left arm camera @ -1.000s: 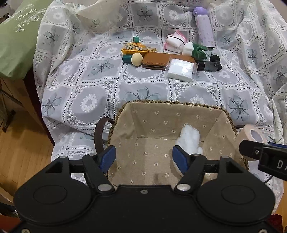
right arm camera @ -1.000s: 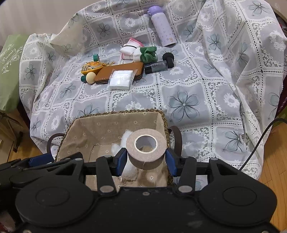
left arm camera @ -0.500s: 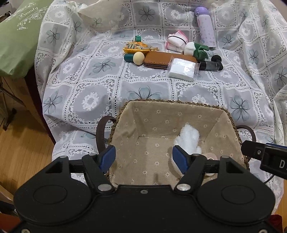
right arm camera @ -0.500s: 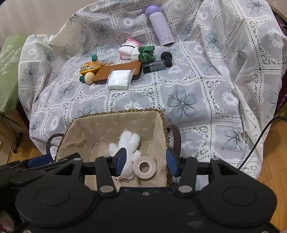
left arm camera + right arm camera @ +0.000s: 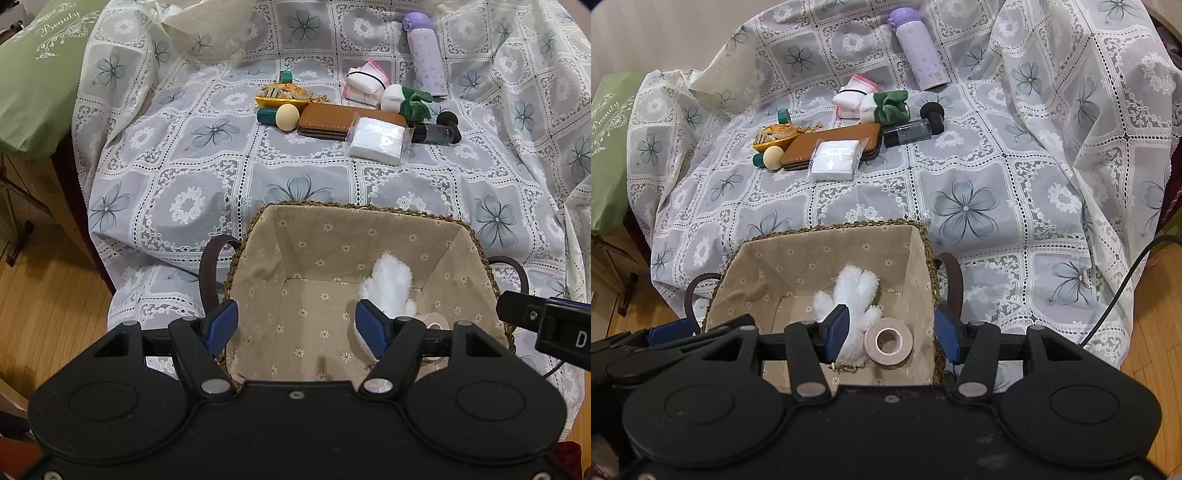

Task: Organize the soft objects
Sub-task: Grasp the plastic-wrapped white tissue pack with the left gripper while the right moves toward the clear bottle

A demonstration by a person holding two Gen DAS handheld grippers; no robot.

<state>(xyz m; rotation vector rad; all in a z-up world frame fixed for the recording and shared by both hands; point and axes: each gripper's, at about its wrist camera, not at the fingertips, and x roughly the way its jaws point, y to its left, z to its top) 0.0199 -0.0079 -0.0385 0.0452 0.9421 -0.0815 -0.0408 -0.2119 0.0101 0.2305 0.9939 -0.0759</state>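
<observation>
A fabric-lined woven basket stands at the near edge of the lace-covered surface. Inside lie a white fluffy glove and a beige tape roll. My right gripper is open and empty above the basket's near right corner, over the roll. My left gripper is open and empty above the basket's near side. Farther back lie a packet of white pads, a green-and-white plush and folded white-and-pink cloths.
A brown wallet, a beige sponge egg, a yellow dish with cord, a dark bottle and a lilac flask lie at the back. A green cushion is at left. Wooden floor is below.
My right gripper opened and the tape roll dropped from it into the basket beside the white glove. The left gripper stayed open and nearly still.
</observation>
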